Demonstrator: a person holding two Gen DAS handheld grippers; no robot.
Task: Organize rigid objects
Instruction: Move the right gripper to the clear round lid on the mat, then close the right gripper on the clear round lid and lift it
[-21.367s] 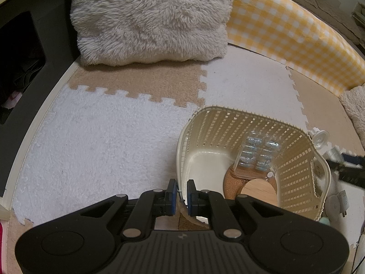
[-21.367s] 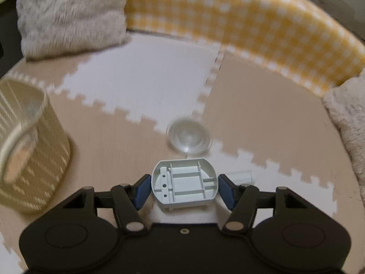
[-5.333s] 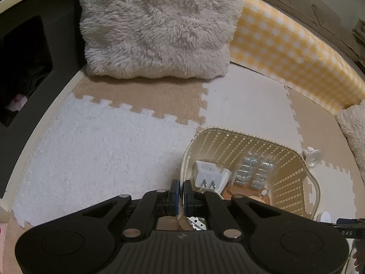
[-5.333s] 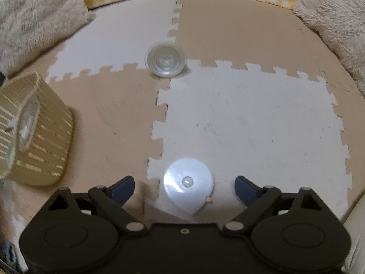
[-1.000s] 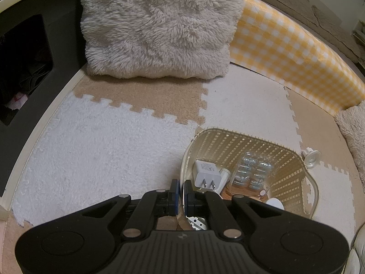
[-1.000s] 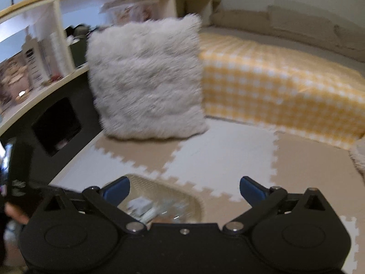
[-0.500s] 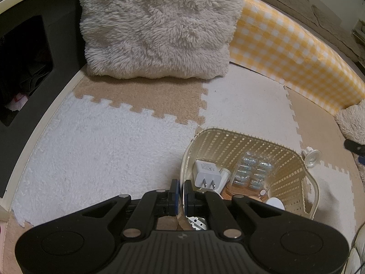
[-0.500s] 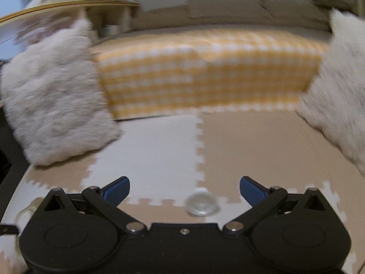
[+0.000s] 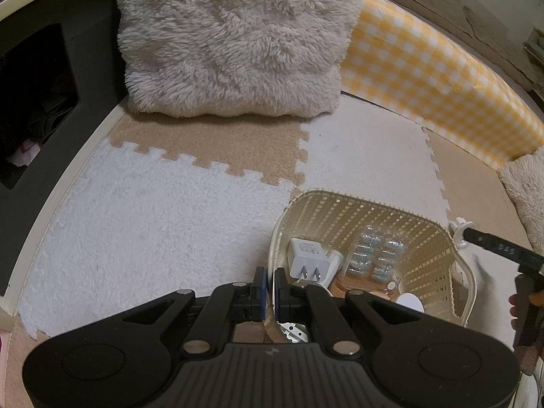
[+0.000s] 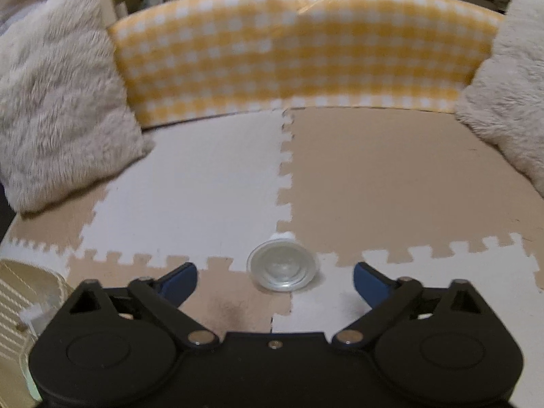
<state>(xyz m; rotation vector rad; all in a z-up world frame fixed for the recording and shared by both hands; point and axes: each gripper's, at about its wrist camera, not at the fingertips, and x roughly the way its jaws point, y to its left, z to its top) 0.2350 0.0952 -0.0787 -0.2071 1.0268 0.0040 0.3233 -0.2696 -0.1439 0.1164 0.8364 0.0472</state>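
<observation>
The left gripper (image 9: 270,285) points steeply down at the near-left rim of the cream basket (image 9: 425,272), its jaws pinched all but together on that rim, one blue pad outside the wall and one inside. The basket stands on the foam floor mat (image 9: 153,221), toward the mat's right side in the left wrist view, with a fluffy pillow (image 9: 234,40) against the mat's far edge and a yellow checked cushion (image 9: 425,68) running along the far-right edge. Inside the basket lie a white plug adapter (image 9: 307,260) by the near-left wall, a clear blister tray (image 9: 374,255) in the middle and a white round piece (image 9: 409,302) at the near side.

Just past the basket's right wall, the right gripper shows as a dark finger reaching in from the right edge, with fingertips of a person's hand (image 9: 515,309) around its handle.

In the right wrist view the right gripper (image 10: 274,277) tilts down toward the mat, jaws wide but just now closing a little, nothing pressed between the pads. A clear round lid (image 10: 281,268) lies on the mat where white and tan tiles meet, between and slightly beyond the blue fingertips (image 10: 178,280), untouched. A corner of the basket shows at the lower left.
</observation>
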